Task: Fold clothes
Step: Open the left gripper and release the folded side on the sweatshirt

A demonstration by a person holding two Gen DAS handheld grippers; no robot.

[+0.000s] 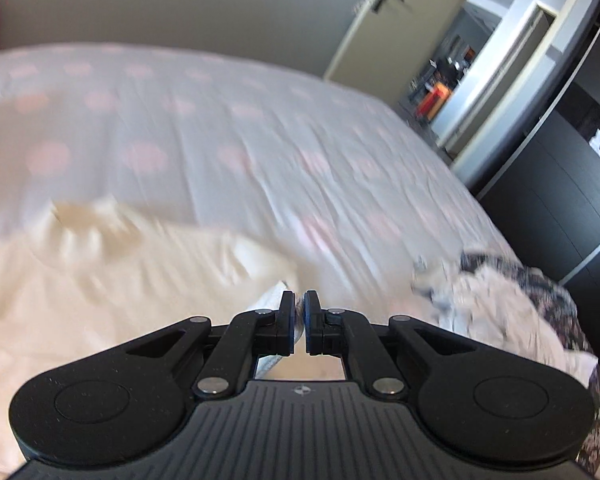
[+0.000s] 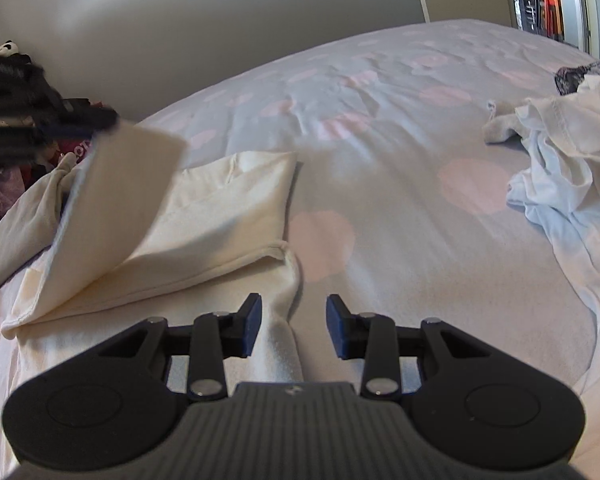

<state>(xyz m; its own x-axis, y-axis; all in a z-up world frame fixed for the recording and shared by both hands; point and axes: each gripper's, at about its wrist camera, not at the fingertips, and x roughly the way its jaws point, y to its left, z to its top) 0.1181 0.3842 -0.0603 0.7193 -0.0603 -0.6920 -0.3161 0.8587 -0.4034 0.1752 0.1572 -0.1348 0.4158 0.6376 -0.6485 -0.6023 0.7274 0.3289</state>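
The cream shirt (image 2: 204, 224) lies partly folded on the bed (image 2: 400, 216); the left gripper (image 1: 299, 322) pinches its raised edge. The right gripper (image 2: 294, 330) hangs spread over a sleeve, and a heap of clothes (image 2: 560, 152) at the bed's right edge lies crumpled.

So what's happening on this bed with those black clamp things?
A person is folding laundry with two handheld grippers. The left gripper is pinched shut on an edge of a cream garment and lifts that flap above the rest, which lies partly folded on the spotted bedspread. The right gripper is open, low over a strip of the same garment. A heap of unfolded white clothes waits to the right.
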